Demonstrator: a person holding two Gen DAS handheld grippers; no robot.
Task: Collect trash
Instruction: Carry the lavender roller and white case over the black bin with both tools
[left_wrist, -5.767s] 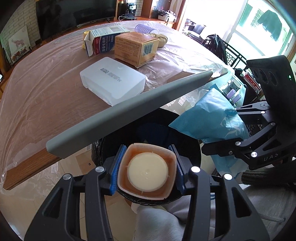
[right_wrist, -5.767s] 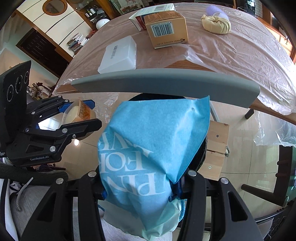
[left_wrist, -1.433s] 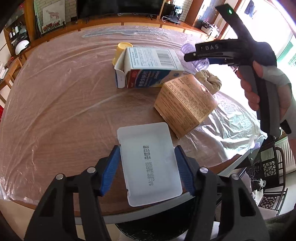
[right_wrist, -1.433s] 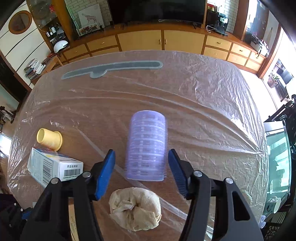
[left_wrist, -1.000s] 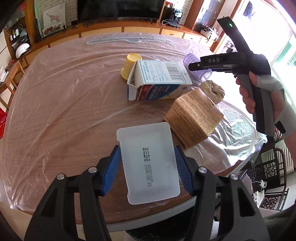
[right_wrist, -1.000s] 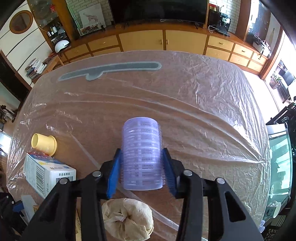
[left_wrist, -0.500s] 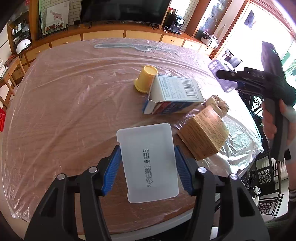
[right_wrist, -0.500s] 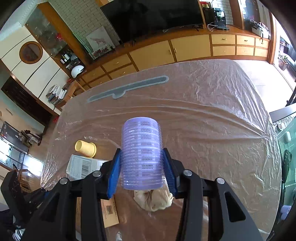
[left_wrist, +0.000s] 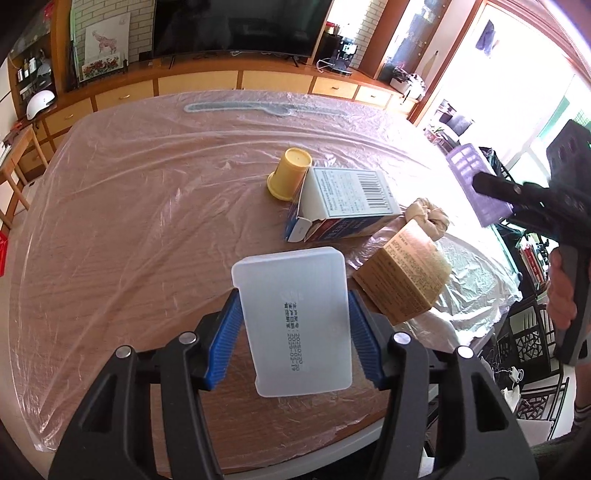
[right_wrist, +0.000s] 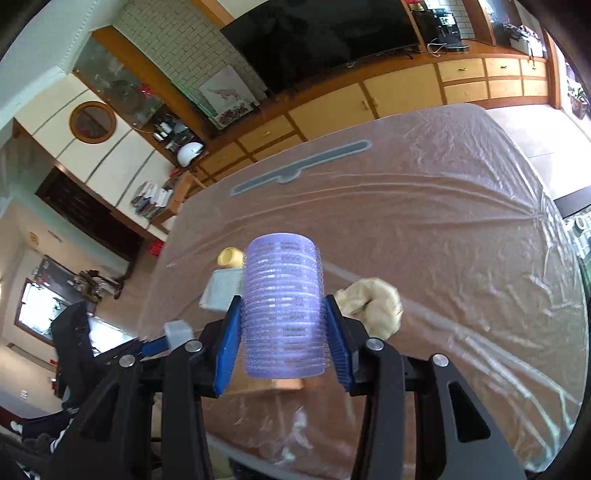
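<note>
My left gripper (left_wrist: 293, 332) is shut on a white translucent plastic box (left_wrist: 293, 321) and holds it above the near part of the table. My right gripper (right_wrist: 283, 332) is shut on a stack of purple plastic cups (right_wrist: 283, 306), lifted off the table; the stack also shows at the right of the left wrist view (left_wrist: 476, 184). On the plastic-covered table (left_wrist: 129, 206) lie a yellow cup (left_wrist: 288, 177), a blue and white carton (left_wrist: 347, 206), a brown cardboard box (left_wrist: 402, 277) and a crumpled beige wad (left_wrist: 428, 218).
A grey flat strip (left_wrist: 240, 108) lies at the table's far edge. Wooden cabinets and a TV (left_wrist: 236, 26) stand behind the table. A dark chair and clutter (left_wrist: 532, 332) stand off the table's right side.
Both grippers have risen and drawn back from the table with their loads. The right gripper closed on the purple cup stack about a second ago and lifted it off the table.
</note>
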